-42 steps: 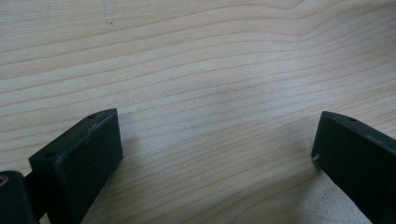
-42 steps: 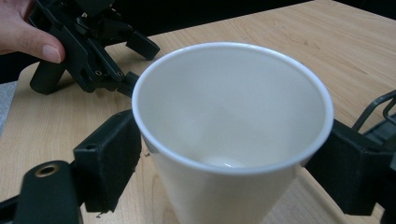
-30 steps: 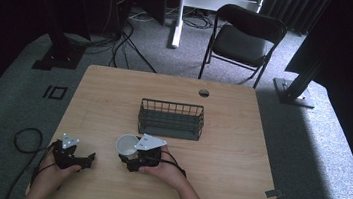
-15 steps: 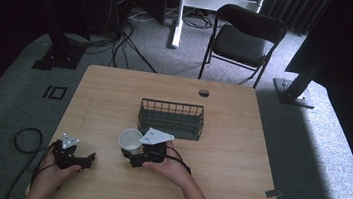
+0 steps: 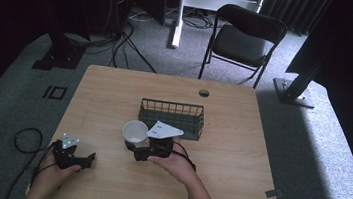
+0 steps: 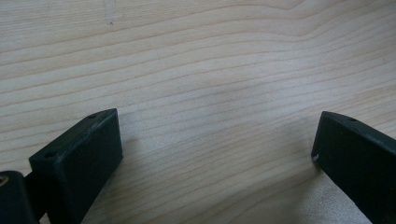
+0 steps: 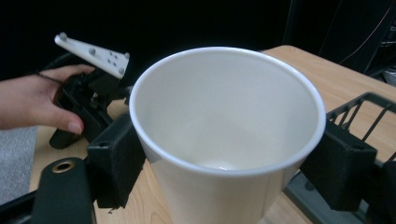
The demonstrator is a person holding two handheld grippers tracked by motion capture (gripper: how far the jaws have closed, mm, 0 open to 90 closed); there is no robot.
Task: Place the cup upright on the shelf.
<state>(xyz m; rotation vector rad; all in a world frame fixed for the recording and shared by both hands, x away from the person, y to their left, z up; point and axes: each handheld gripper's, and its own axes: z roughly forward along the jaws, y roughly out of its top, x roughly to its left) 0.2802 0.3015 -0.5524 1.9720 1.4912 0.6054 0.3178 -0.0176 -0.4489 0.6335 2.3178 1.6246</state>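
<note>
The right gripper (image 5: 132, 142) pinches a white cup (image 5: 135, 131) near the counter's (image 5: 239, 152) middle, just beside the wire basket (image 5: 173, 114), probably next to be lowered in; left gripper (image 5: 88, 159) fingers spread, idle.

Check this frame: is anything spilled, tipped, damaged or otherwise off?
Nothing stands out. The white paper cup is upright, looks empty and is clamped by the right gripper beside the wire basket. The left gripper is open over bare table.

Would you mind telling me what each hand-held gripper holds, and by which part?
Right hand-held gripper clamps the white paper cup by its sidewall, below the rim. Left hand-held gripper holds nothing.
</note>
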